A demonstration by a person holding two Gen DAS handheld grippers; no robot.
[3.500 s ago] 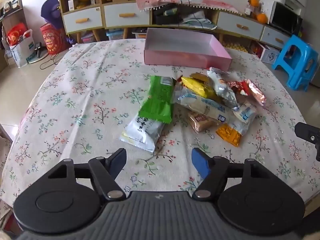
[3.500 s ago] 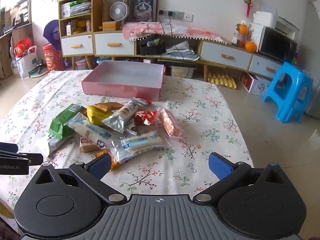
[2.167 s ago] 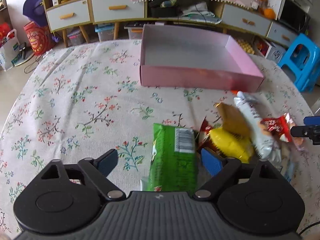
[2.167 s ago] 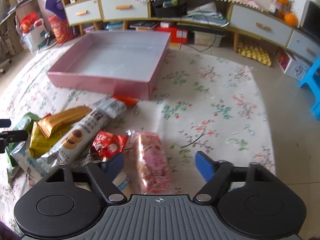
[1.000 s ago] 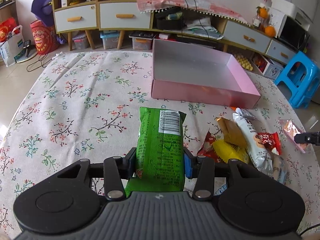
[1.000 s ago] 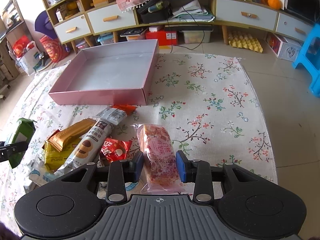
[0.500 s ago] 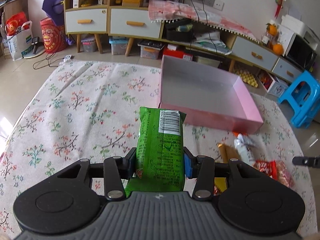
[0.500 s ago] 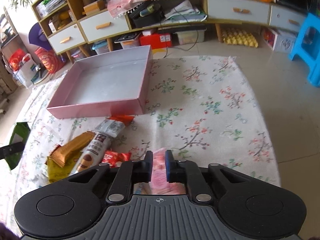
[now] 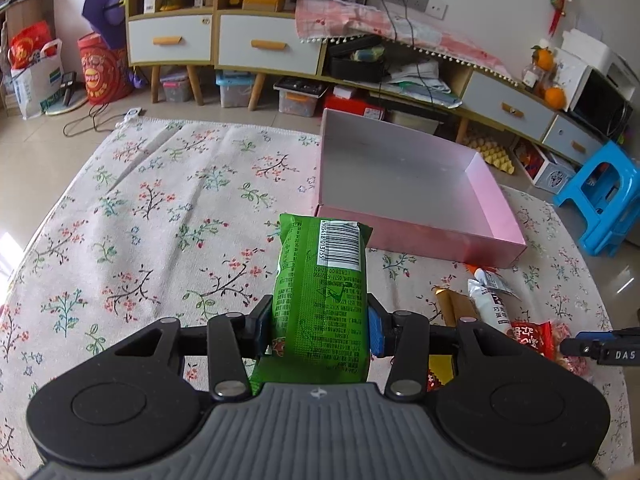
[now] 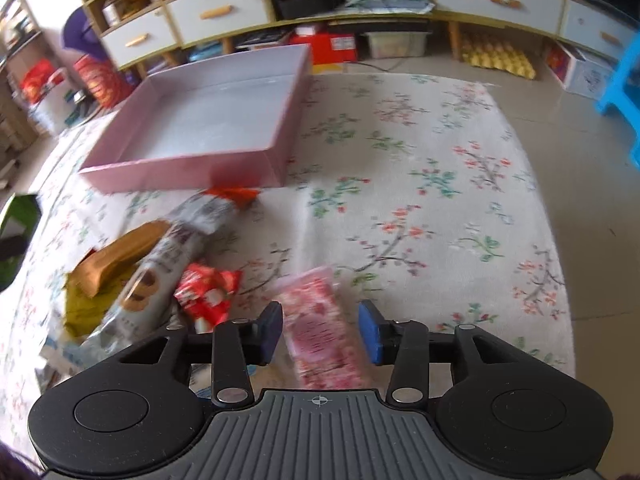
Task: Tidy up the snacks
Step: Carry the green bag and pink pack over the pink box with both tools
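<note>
Two hand-held grippers over floral tablecloth (image 9: 168, 200). Left gripper (image 9: 318, 326) is clamped on green foil snack packet (image 9: 320, 300), held off the cloth, barcode end toward 12 o'clock. Shallow pink cardboard box (image 9: 420, 236) sits at 1 o'clock of it. Right gripper (image 10: 320, 330) jaws are opening, narrow gap; pink clear-wrapped snack bar (image 10: 320, 328) lies between them, pads not pressing. Loose snack pile (image 10: 152, 276) at 10 o'clock, blurred.
</note>
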